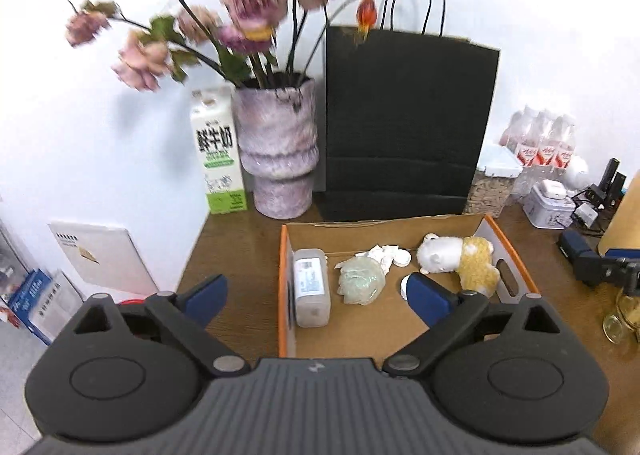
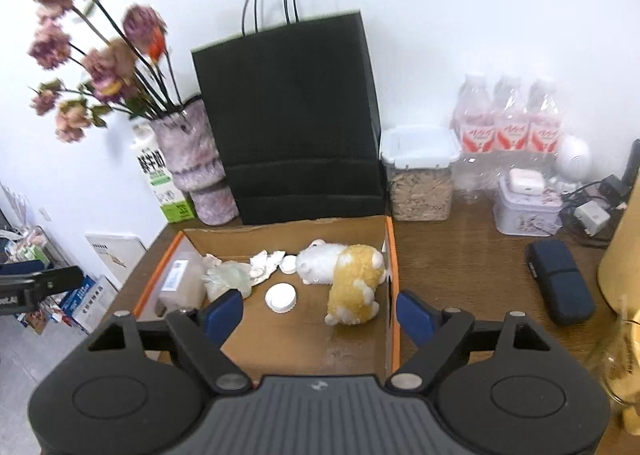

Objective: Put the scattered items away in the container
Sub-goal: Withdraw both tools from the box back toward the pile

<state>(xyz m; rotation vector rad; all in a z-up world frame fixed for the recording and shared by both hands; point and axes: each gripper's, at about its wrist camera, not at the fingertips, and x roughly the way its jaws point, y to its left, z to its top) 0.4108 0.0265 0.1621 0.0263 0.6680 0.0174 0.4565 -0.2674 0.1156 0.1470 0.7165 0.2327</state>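
Observation:
A cardboard box [image 1: 283, 287] [image 2: 394, 275] with orange edges lies open on the wooden table. Inside it lie a translucent labelled bottle [image 1: 311, 287] [image 2: 182, 281], a crumpled clear bag [image 1: 360, 281] [image 2: 228, 277], white paper scraps [image 1: 382, 253] [image 2: 266, 263], a white round cap [image 1: 401, 258] [image 2: 281, 297] and a white-and-yellow plush toy [image 1: 460, 255] [image 2: 352, 275]. My left gripper [image 1: 316, 291] hangs above the box's left half, open with nothing between its fingers. Over the box's right half my right gripper [image 2: 320, 309] is open too and holds nothing.
Behind the box stand a black paper bag [image 1: 408, 123] [image 2: 292, 119], a vase of pink flowers [image 1: 276, 147], a milk carton [image 1: 218, 151], a lidded cereal container [image 2: 420, 179] and bottled drinks [image 2: 508, 127]. To the right lie a tin [image 2: 526, 211], a blue case [image 2: 560, 283], cables and a glass [image 2: 620, 367].

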